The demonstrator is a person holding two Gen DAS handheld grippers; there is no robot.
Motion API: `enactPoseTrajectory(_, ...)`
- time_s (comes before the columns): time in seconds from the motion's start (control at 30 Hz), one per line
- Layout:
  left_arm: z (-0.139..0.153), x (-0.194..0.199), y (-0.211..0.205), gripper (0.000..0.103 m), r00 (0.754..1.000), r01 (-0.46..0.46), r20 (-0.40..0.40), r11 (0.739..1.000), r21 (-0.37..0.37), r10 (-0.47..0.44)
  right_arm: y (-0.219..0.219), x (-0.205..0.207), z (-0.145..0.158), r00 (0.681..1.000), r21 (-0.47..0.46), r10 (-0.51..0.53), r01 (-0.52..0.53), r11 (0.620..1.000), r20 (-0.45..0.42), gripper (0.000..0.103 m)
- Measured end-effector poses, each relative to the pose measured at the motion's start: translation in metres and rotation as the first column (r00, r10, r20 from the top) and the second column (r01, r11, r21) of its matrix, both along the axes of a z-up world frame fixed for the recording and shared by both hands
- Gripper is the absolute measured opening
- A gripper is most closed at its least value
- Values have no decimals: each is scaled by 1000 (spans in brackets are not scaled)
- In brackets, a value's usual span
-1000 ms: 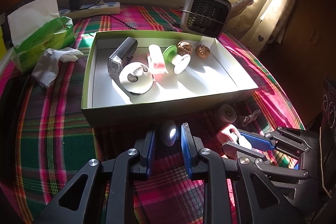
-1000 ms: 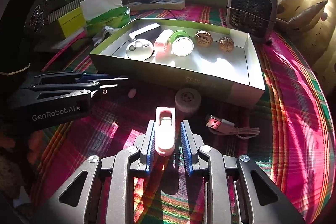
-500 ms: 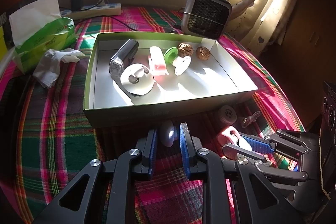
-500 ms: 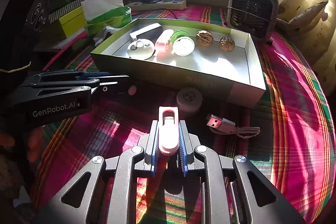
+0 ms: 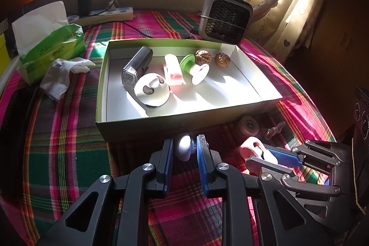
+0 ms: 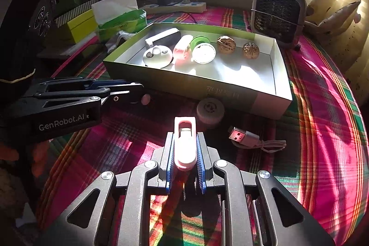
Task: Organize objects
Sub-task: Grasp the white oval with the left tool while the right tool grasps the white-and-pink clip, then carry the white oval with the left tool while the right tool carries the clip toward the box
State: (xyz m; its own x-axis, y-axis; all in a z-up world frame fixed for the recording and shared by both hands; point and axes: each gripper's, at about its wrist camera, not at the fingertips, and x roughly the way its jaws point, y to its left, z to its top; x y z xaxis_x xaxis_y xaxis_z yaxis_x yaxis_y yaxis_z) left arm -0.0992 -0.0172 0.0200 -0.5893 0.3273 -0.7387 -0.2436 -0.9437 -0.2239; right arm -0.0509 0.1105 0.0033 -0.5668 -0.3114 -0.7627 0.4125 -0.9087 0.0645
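My left gripper [image 5: 184,147] is shut on a small white oval piece [image 5: 184,151], low over the plaid cloth just in front of the box. A pink clip [image 6: 184,149] stands upright between the blue pads of my right gripper [image 6: 185,135], which is shut on it. The open green-and-white cardboard box [image 5: 161,125] holds a black light [image 5: 138,66], a white disc [image 5: 152,89], a pink-and-white piece [image 5: 173,70], a green spool [image 5: 194,68] and two walnuts [image 5: 203,56]. In the left wrist view the right gripper [image 5: 260,155] sits to the right with the clip.
A round white cap [image 6: 210,108] and a USB cable [image 6: 246,138] lie on the cloth by the box's front wall. A small heater [image 5: 226,20] stands behind the box. A tissue pack [image 5: 50,38], crumpled tissue [image 5: 62,75] and a power strip [image 5: 103,14] are at the back left.
The left jaws have narrowed onto the white oval piece. The right jaws have closed against the pink clip. Neither hand has shifted.
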Motion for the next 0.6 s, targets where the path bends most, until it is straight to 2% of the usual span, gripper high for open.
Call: enactPoseTrajectory(0.6, 24, 1, 1, 18, 999, 3, -44, 1000, 10, -3, 13, -3, 26, 999, -48, -25, 23, 999, -44, 18)
